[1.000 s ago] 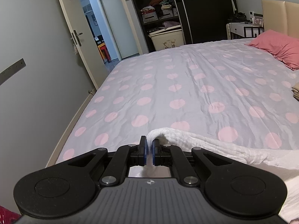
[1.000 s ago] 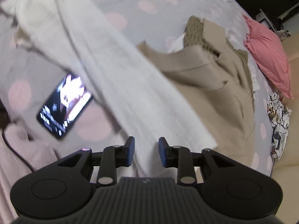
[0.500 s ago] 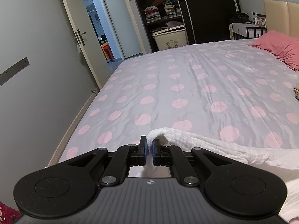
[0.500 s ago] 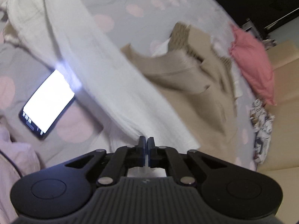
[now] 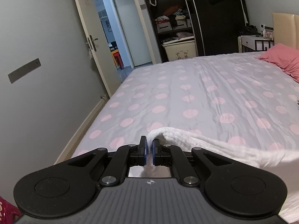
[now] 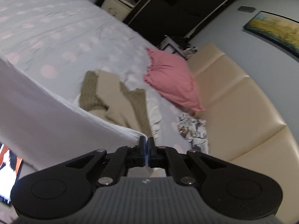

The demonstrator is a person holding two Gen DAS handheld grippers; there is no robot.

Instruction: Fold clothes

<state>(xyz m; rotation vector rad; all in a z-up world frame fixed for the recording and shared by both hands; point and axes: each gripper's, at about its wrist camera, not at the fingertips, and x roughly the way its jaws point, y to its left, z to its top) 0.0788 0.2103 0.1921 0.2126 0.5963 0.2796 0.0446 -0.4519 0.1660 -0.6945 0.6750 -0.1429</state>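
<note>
Two grippers, one white cloth. The left gripper (image 5: 148, 145) is closed on a bunched edge of the cloth (image 5: 205, 145), pinched between its two blue pads (image 5: 143, 150); from there the cloth trails right, lifted above the near part of the bed (image 5: 186, 85). The right gripper (image 6: 146, 143) is likewise closed, its jaws nearly meeting on one corner of the cloth (image 6: 46, 112), which spreads away to the left as a taut sheet held above the bed (image 6: 56, 28). One pink pillow (image 6: 172, 78) lies at the far right beside a cream headboard (image 6: 233, 97). One heap of tan and olive clothes (image 6: 115, 97) lies just beyond the cloth; one black-and-white patterned garment (image 6: 192, 128) lies to its right, next to the headboard. One lit screen (image 6: 7, 169) shows at the near left, partly cut off. One open door (image 5: 89, 37) and one dark wardrobe (image 5: 205, 15) stand beyond the bed.
</note>
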